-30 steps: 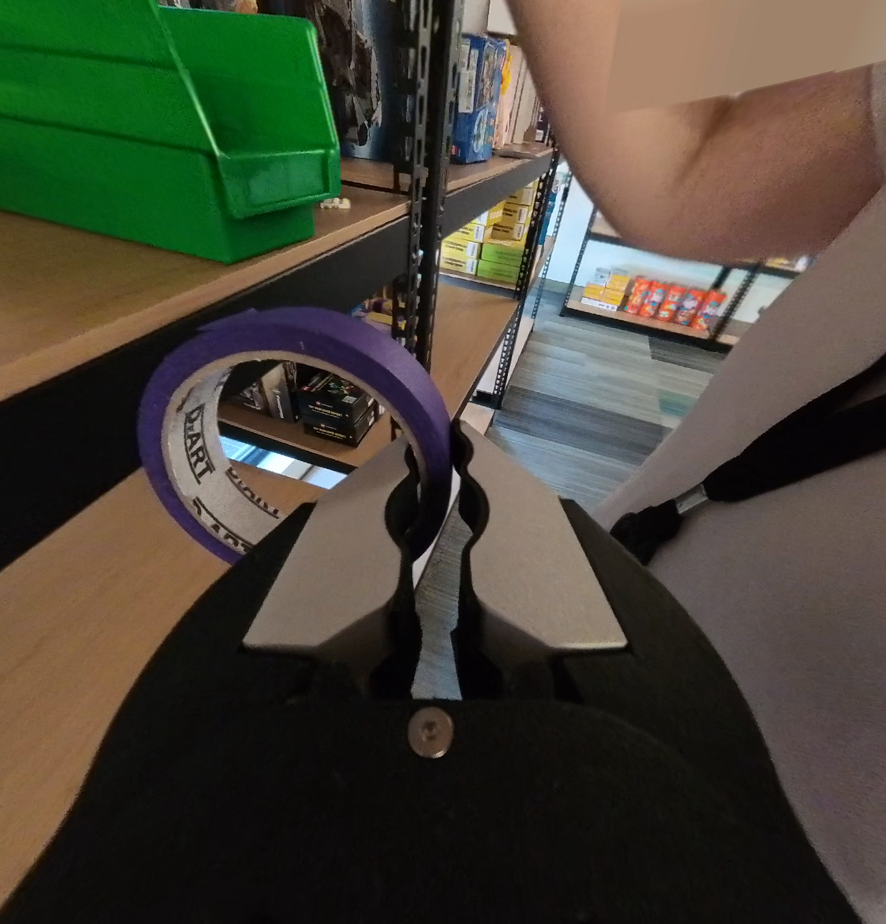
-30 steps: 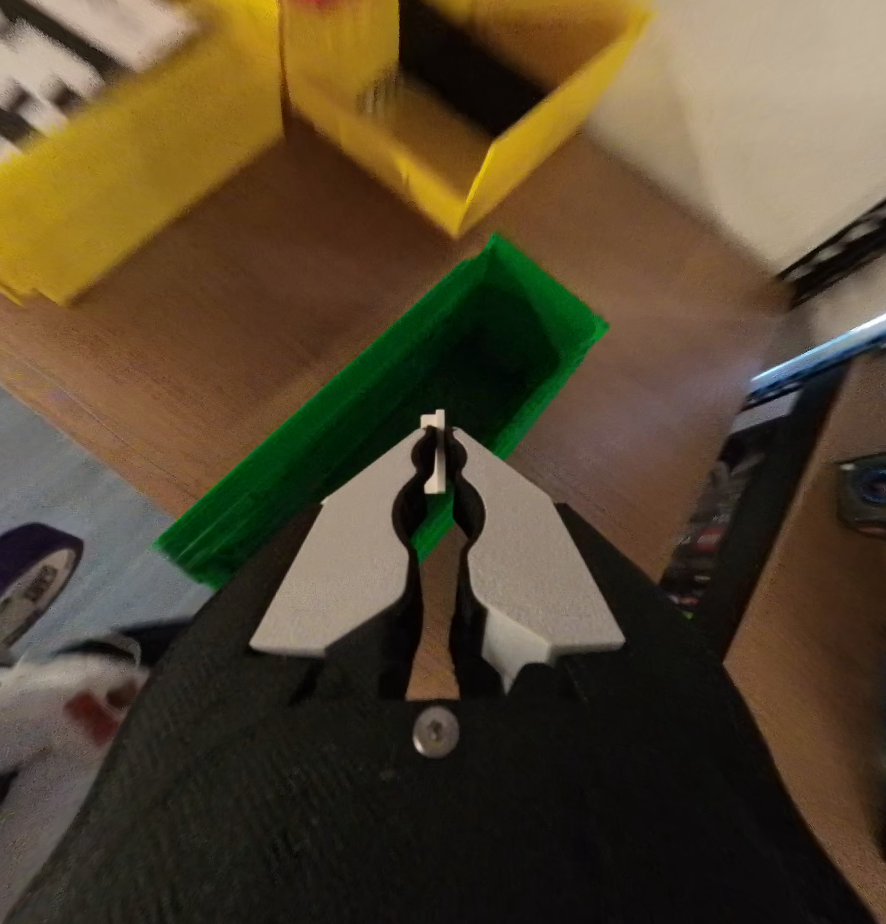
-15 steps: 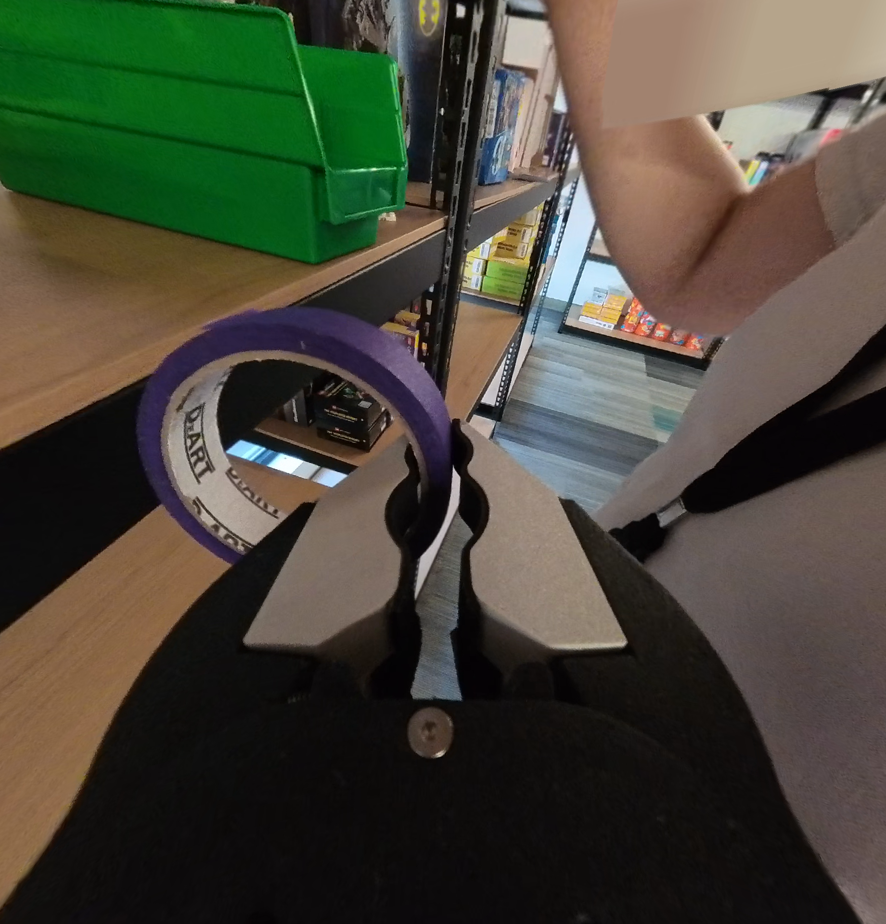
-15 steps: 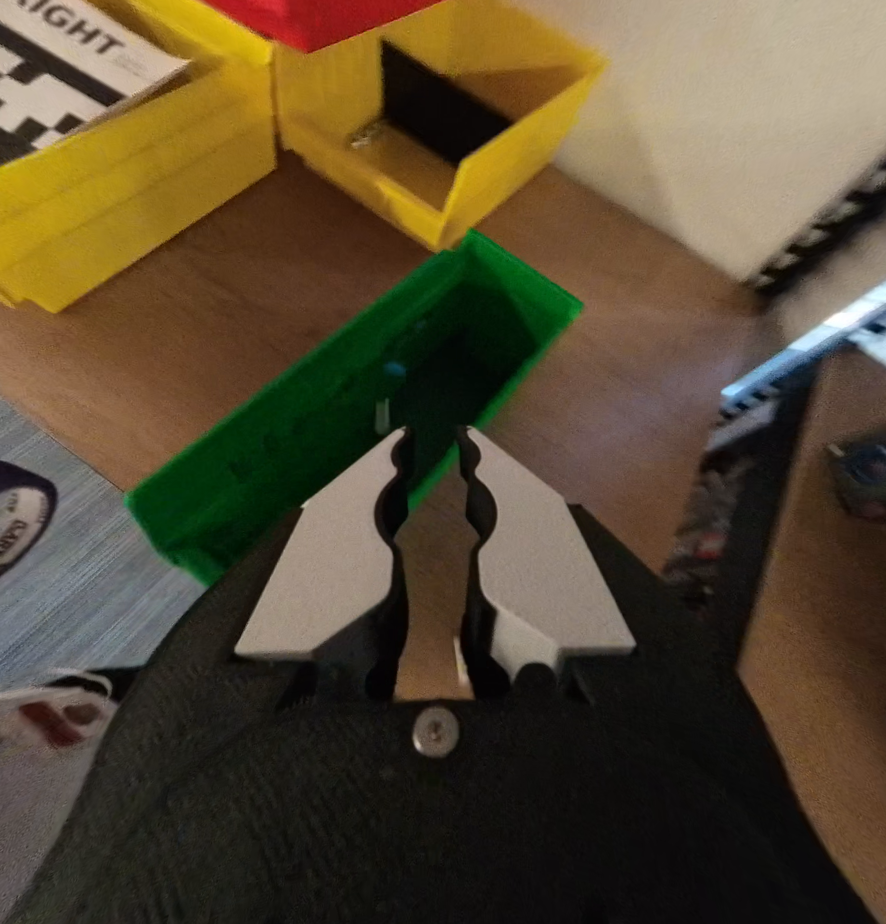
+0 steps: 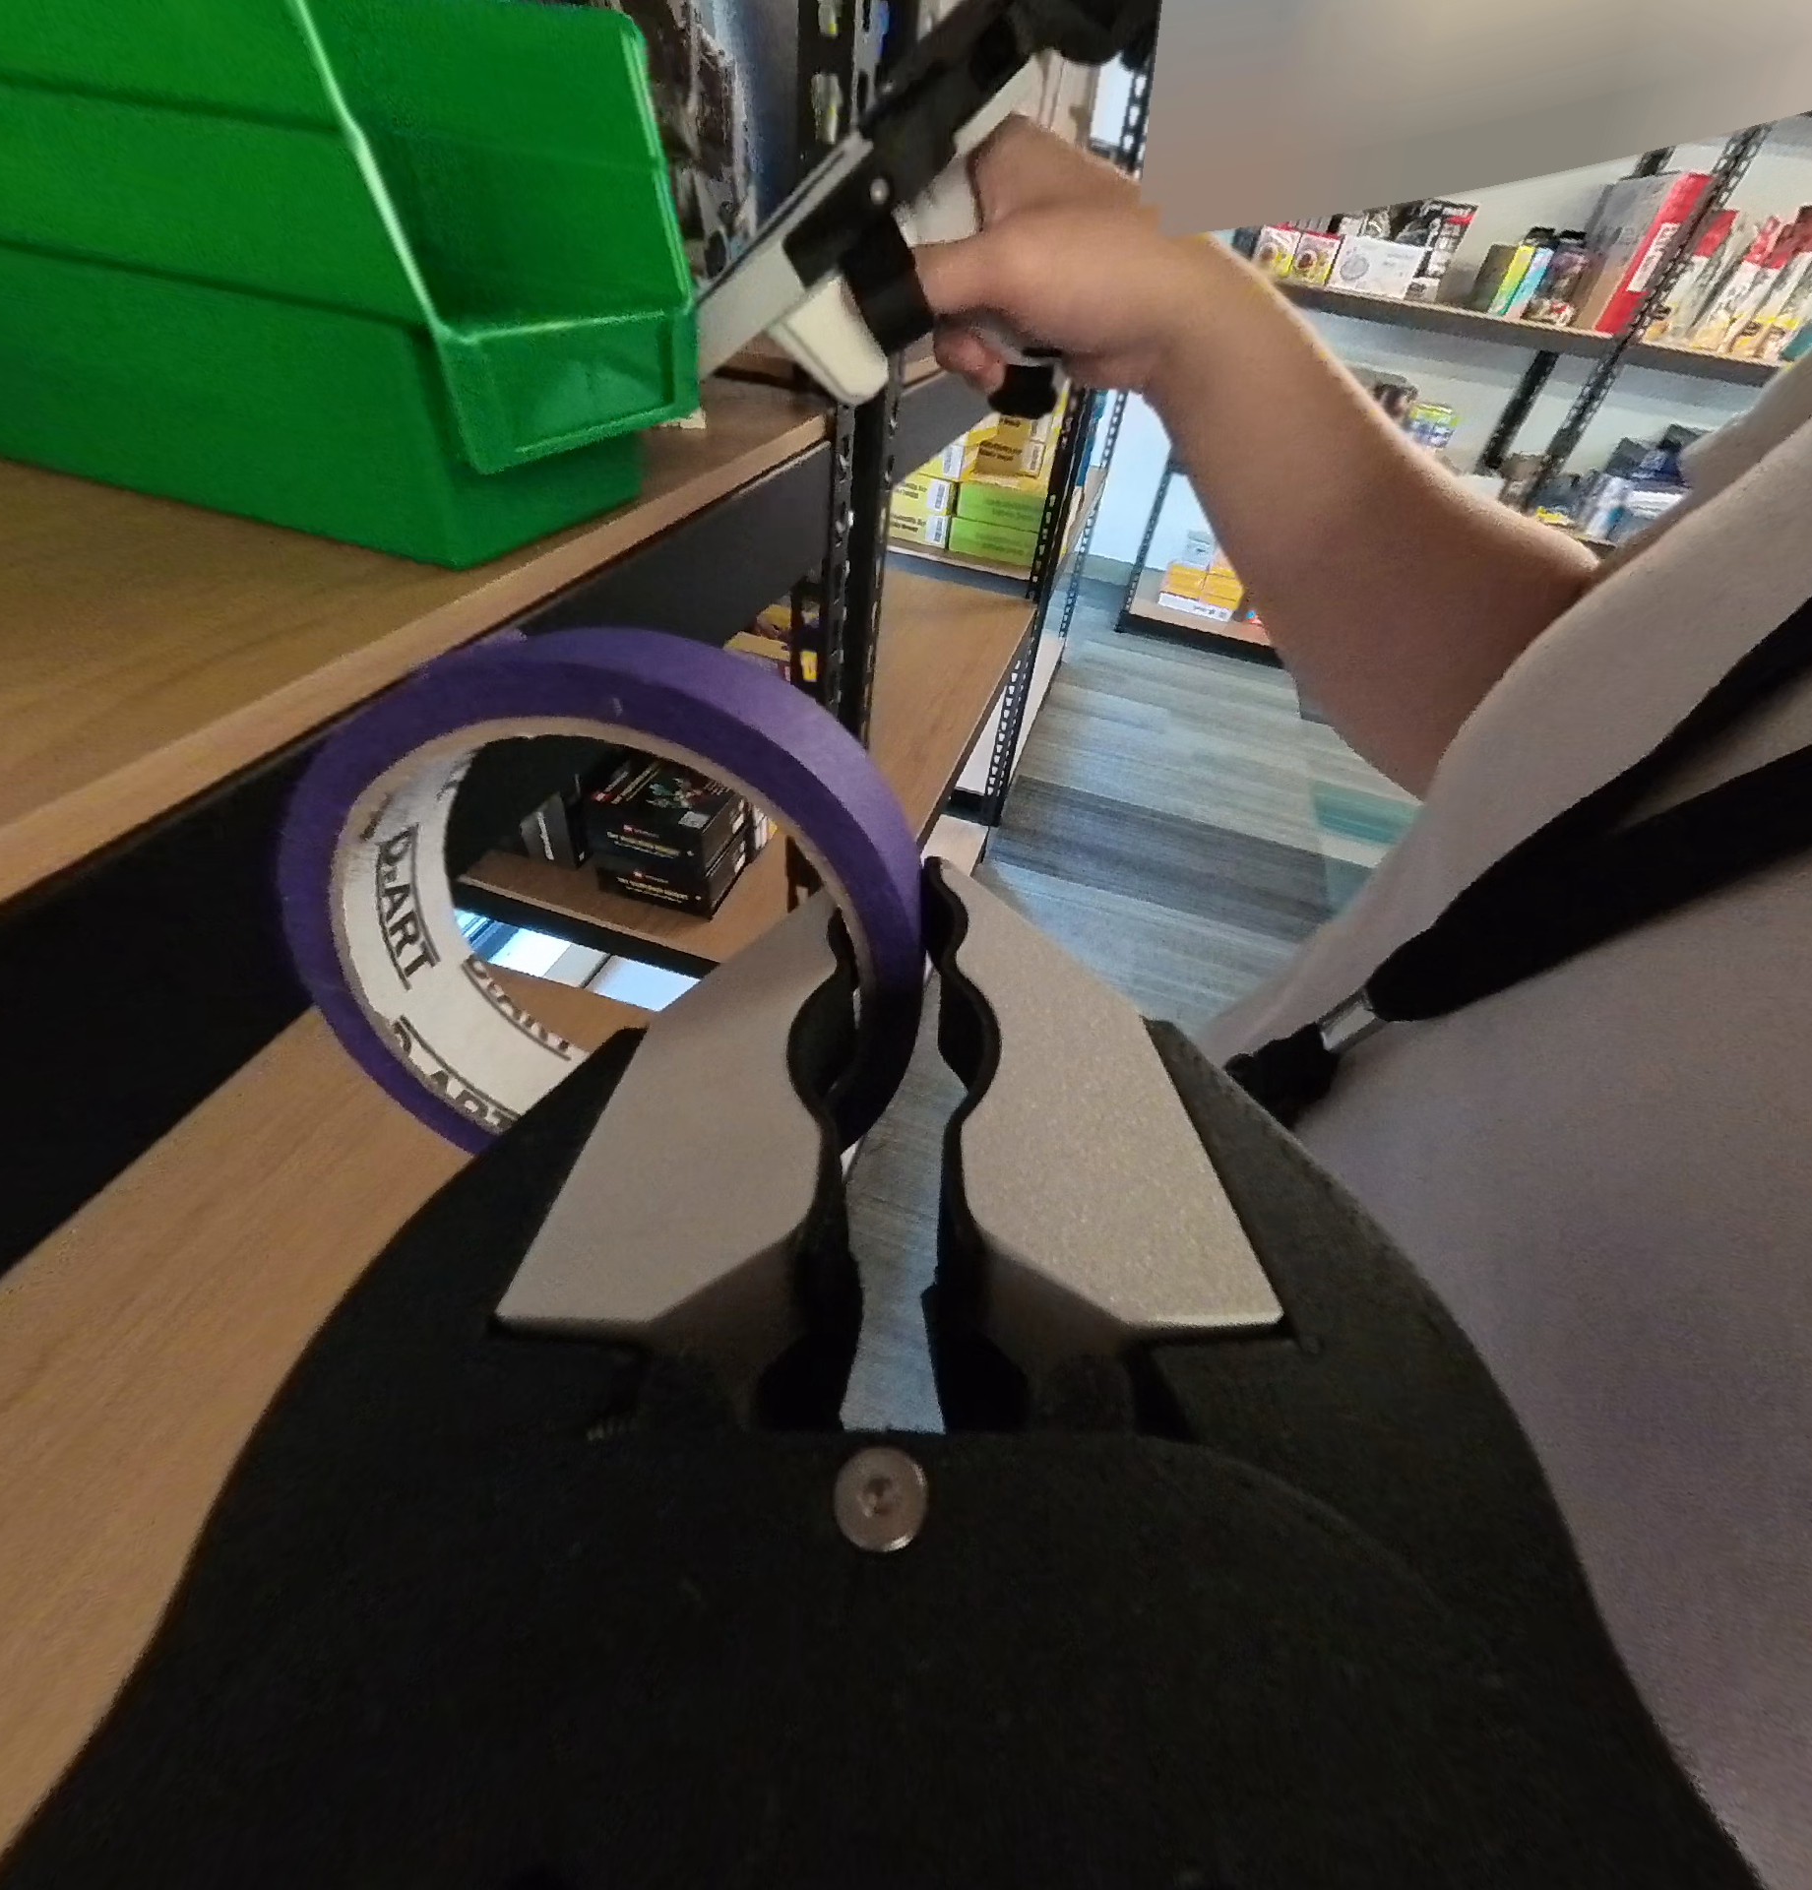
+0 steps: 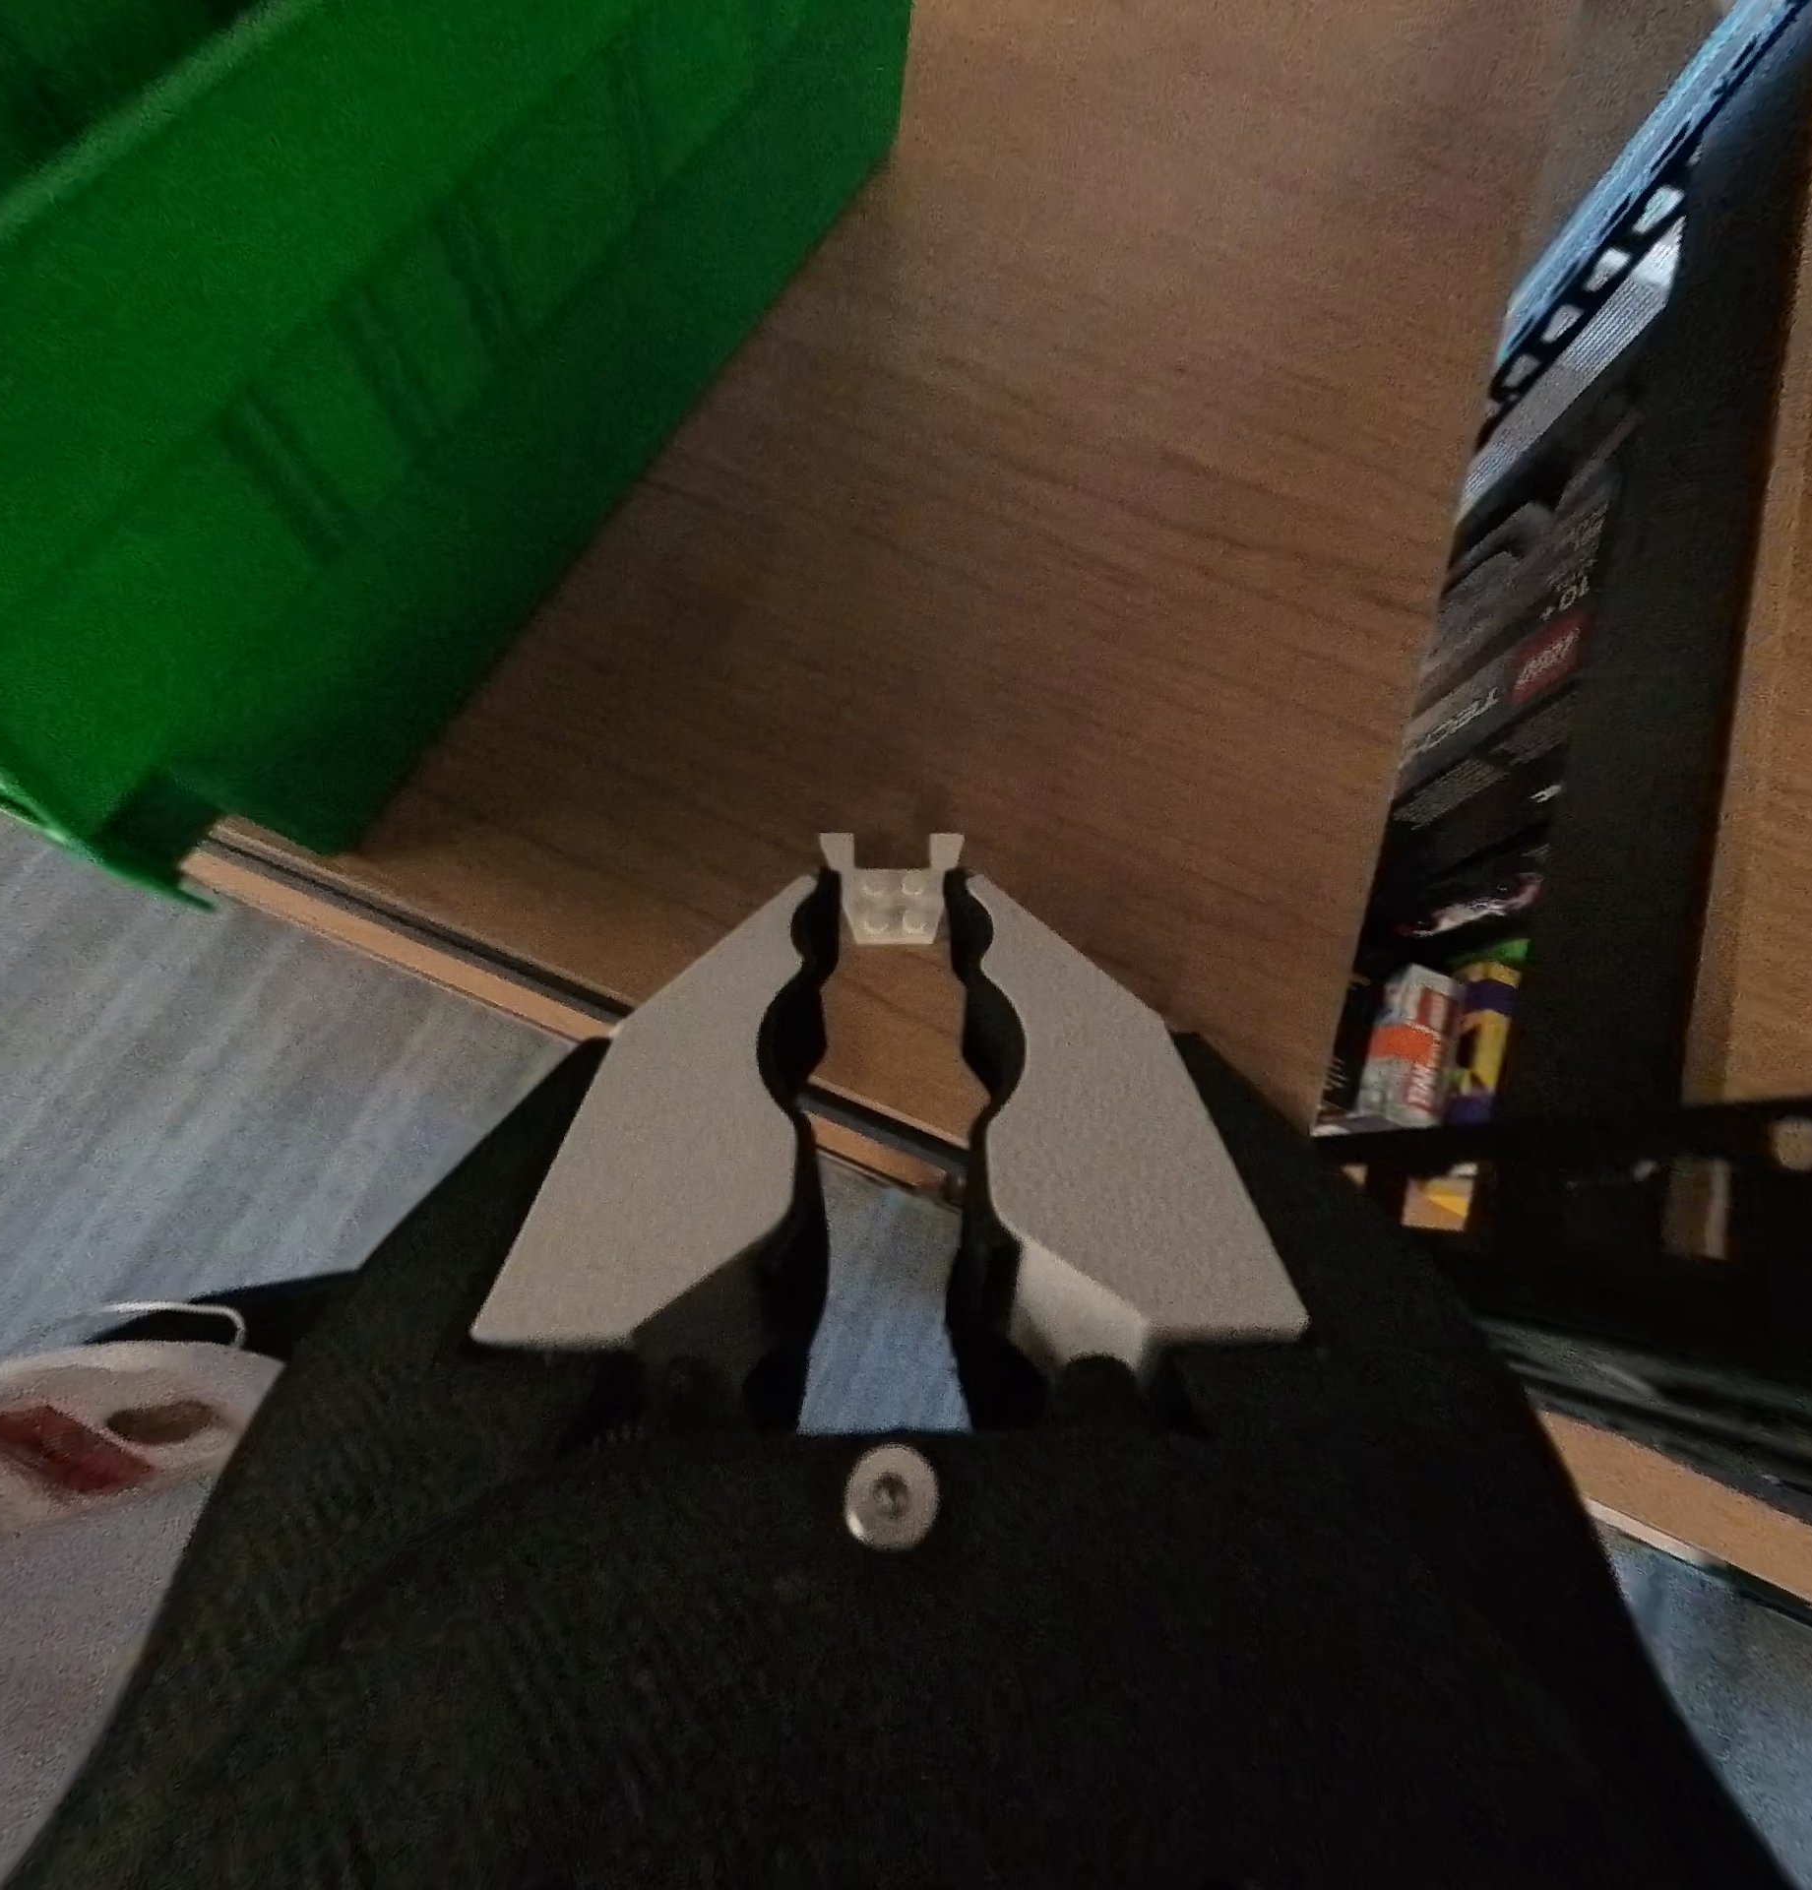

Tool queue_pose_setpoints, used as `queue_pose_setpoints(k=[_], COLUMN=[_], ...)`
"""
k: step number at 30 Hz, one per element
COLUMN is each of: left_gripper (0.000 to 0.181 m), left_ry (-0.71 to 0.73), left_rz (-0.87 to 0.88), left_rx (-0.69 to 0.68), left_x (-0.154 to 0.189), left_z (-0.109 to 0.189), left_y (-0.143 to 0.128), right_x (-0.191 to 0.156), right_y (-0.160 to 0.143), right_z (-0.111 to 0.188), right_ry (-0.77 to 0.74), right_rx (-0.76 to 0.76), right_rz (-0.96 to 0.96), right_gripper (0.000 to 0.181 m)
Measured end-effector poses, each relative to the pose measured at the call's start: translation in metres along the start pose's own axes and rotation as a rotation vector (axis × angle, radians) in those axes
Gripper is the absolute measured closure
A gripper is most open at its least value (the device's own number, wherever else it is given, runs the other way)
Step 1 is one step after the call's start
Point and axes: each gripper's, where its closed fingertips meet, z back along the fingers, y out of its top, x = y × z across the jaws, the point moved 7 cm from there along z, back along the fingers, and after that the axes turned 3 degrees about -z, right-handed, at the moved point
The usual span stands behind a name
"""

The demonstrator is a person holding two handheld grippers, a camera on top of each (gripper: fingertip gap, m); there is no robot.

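Purple tape roll (image 5: 595,869) sits clamped in our left hand-held gripper (image 5: 881,920); the right hand-held gripper (image 6: 893,900) seemingly straddles, unclenched, a light, rigid white brick (image 6: 891,900).

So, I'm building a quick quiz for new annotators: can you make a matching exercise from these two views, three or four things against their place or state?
Things:
1. purple tape roll
2. green bin
3. small white brick
4. left gripper

Place or state:
A. on the wooden shelf, between the right gripper tips
B. shut on the roll's wall
C. on the upper shelf board
D. held upright on edge

Pairs: 1-D, 2-C, 3-A, 4-B
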Motion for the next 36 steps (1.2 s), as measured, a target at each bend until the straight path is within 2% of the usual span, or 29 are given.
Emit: queue_pose_setpoints(k=[5,9,11,14,16,18,20,22,24,26,30,31,32,33,36], left_gripper=[0.175,0.175,0.175,0.175,0.175,0.175,0.175,0.175,0.175,0.175,0.175,0.175,0.175,0.175,0.175], left_ry=[0.027,0.049,0.057,0.062,0.066,0.067,0.068,0.063,0.063,0.058,0.068,0.071,0.073,0.076,0.098], left_rz=[0.006,0.013,0.009,0.004,-0.004,-0.011,-0.021,-0.027,-0.034,-0.038,-0.035,-0.026,-0.021,-0.021,-0.030], left_rx=[0.000,0.021,0.024,0.025,0.024,0.020,0.016,0.016,0.018,0.028,0.036,0.034,0.033,0.032,0.038], left_x=[0.008,0.011,0.012,0.012,0.011,0.011,0.009,0.008,0.007,0.008,0.008,0.007,0.007,0.007,0.006], left_z=[-0.002,0.000,0.000,-0.001,-0.001,-0.001,0.000,0.000,0.000,0.000,0.006,0.008,0.011,0.013,0.020], left_y=[-0.003,-0.001,-0.001,0.000,0.001,0.003,0.005,0.007,0.008,0.009,0.006,0.005,0.005,0.004,0.005], right_x=[-0.001,-0.001,-0.003,-0.005,-0.009,-0.019,-0.035,-0.060,-0.077,-0.083,-0.086,-0.082,-0.078,-0.076,-0.077], right_y=[-0.005,-0.006,-0.007,-0.006,-0.001,0.020,0.059,0.098,0.121,0.128,0.140,0.141,0.140,0.137,0.113], right_z=[-0.010,-0.010,-0.012,-0.014,-0.006,0.016,0.048,0.066,0.052,0.021,-0.014,-0.018,-0.018,-0.013,0.024], right_ry=[-0.019,-0.029,0.024,0.041,0.039,0.052,0.086,0.171,0.201,0.213,0.219,0.186,0.161,0.156,0.199], right_rx=[-0.037,-0.034,-0.024,-0.005,0.047,0.137,0.262,0.317,0.206,0.067,0.046,0.028,0.001,-0.005,0.162], right_rz=[-0.003,-0.040,-0.054,-0.039,-0.018,0.017,0.088,0.186,0.288,0.355,0.360,0.353,0.342,0.322,0.198], right_gripper=[0.152,0.153,0.160,0.161,0.161,0.161,0.161,0.161,0.161,0.161,0.160,0.145,0.131,0.128,0.132])
